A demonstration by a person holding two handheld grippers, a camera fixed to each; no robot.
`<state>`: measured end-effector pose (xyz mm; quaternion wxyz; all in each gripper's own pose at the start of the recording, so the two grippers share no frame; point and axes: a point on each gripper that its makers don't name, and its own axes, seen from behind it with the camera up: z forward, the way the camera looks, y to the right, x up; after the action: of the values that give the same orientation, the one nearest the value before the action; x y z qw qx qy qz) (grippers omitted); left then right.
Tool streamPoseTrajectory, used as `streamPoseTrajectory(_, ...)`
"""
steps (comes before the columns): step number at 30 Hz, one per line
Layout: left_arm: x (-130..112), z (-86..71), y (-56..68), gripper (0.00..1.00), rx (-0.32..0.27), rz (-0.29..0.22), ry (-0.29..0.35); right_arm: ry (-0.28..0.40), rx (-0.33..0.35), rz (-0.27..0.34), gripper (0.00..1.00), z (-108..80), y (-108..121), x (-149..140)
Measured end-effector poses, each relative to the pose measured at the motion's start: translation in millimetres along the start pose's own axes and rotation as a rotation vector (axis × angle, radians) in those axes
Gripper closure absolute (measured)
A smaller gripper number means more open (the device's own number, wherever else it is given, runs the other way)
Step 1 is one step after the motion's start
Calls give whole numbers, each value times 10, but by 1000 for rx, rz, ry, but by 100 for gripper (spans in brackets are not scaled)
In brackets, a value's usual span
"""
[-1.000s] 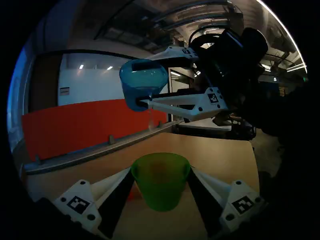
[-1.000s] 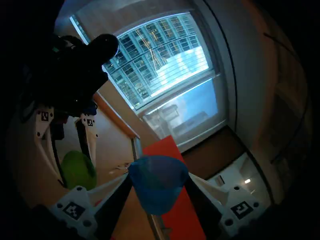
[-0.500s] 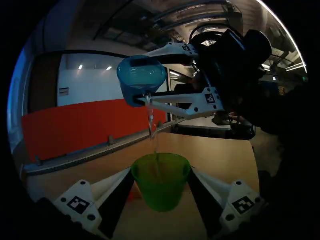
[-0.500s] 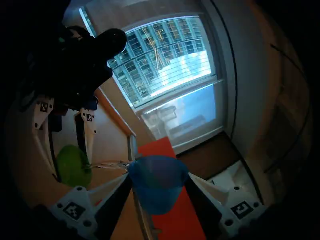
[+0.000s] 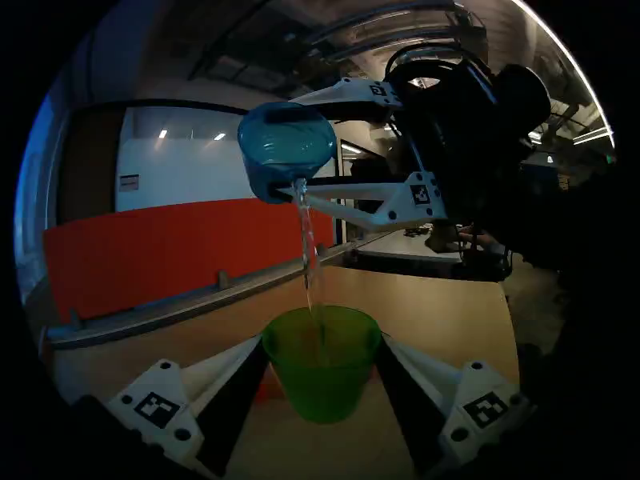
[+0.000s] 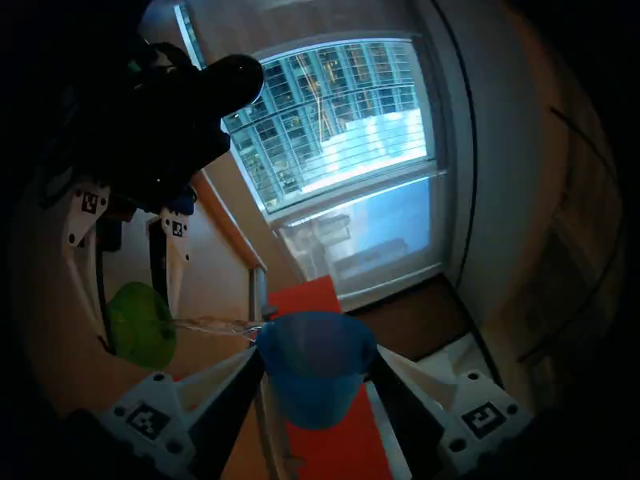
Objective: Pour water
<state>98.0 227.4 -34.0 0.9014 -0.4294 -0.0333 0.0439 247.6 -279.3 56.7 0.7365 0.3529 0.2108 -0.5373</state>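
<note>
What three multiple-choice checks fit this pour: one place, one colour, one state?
1. Where is the blue cup relative to the green cup? A above; B inside; C below.
2. The cup in the left gripper is: A red; B green; C white.
3. The water stream is: A entering the green cup; B absent; C missing the green cup.
Key: A, the blue cup hangs tilted higher up; B, its walls look green; A, the stream runs from blue rim into green mouth.

My white jaws carry black-and-white patterned tags (image 5: pixel 156 408); translucent green plastic cup (image 5: pixel 322 362) lower centre, translucent blue plastic cup (image 5: pixel 286 152) above it.
</note>
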Motion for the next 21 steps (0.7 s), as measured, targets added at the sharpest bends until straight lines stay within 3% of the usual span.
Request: streamPoseTrajectory(21, 50, 25, -61, 13, 7, -9, 17, 2, -22, -85, 10, 58, 120, 21)
